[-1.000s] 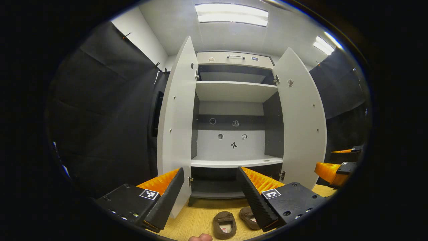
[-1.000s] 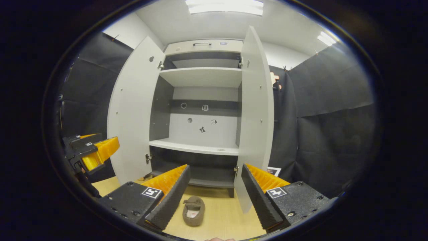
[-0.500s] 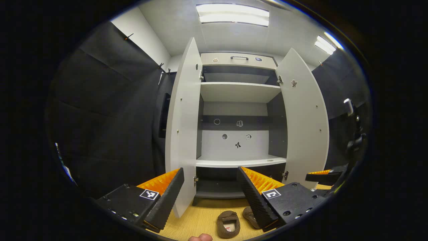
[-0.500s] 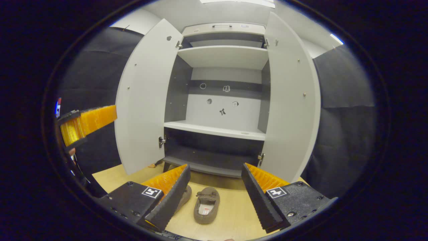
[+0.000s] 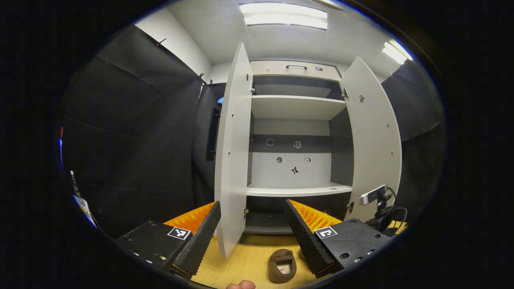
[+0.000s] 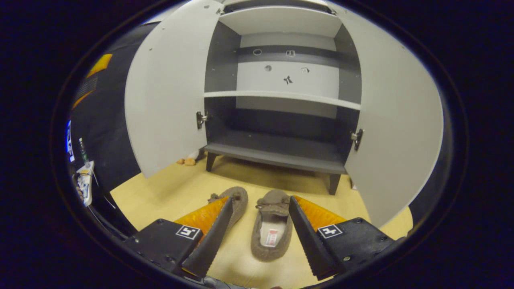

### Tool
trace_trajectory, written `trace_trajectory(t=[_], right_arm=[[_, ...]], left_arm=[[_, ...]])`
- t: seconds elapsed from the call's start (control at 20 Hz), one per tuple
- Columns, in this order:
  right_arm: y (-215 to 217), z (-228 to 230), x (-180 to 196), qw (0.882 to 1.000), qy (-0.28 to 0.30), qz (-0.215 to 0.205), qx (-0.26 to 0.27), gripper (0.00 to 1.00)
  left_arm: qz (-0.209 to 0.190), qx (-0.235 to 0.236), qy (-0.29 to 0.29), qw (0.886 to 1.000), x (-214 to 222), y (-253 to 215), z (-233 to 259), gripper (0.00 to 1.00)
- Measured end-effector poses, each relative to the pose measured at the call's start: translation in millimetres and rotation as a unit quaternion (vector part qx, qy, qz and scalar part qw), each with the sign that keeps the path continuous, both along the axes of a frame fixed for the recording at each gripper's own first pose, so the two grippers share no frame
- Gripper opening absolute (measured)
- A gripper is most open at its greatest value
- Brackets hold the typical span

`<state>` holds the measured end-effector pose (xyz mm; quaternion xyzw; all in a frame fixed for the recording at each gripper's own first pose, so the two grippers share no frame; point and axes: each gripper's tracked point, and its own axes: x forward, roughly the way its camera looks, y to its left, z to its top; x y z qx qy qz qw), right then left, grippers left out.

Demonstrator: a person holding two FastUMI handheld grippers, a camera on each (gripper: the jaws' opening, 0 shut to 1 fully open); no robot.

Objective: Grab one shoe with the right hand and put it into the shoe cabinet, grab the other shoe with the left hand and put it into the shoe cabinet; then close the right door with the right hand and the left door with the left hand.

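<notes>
Two brown slippers lie side by side on the wooden floor in front of the shoe cabinet (image 6: 277,154). In the right gripper view, one slipper (image 6: 273,230) lies toe toward the cabinet between the fingers of my open right gripper (image 6: 261,237), which hovers low above it without touching. The other slipper (image 6: 237,200) is partly hidden behind the left finger. My left gripper (image 5: 251,241) is open, held higher and facing the cabinet (image 5: 297,190). Below it one slipper (image 5: 282,265) shows; its right finger hides most of the second.
Both cabinet doors stand wide open: left door (image 6: 164,100) and right door (image 6: 397,132). The shelves are bare. Small tan bits (image 6: 186,161) lie by a cabinet leg. A bottle and papers (image 6: 84,180) sit at the far left. Black cloth walls both sides.
My right gripper has dropped and tilted down toward the floor, bringing one slipper between its open fingers. The left gripper's view has drifted slightly, the cabinet sliding right.
</notes>
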<state>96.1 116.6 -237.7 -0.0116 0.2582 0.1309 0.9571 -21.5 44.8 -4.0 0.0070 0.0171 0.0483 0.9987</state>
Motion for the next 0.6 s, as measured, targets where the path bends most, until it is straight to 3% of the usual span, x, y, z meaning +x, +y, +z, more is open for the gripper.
trace_trajectory(t=[0.25,0.5,0.6], right_arm=[[7.3,-65.4,14.2,0.997,0.071,0.016,-0.021,0.85],[10.5,-102.8,29.8,0.994,0.103,0.006,-0.034,0.79],[10.2,-112.1,35.2,0.994,0.104,-0.002,-0.045,0.61]], left_arm=[[0.005,-0.001,0.009,1.0,-0.6,6.9,-3.5,1.0],[0.008,0.0,0.015,1.0,2.0,11.0,-5.3,0.95],[0.009,0.0,0.019,1.0,2.7,11.8,-8.5,0.95]])
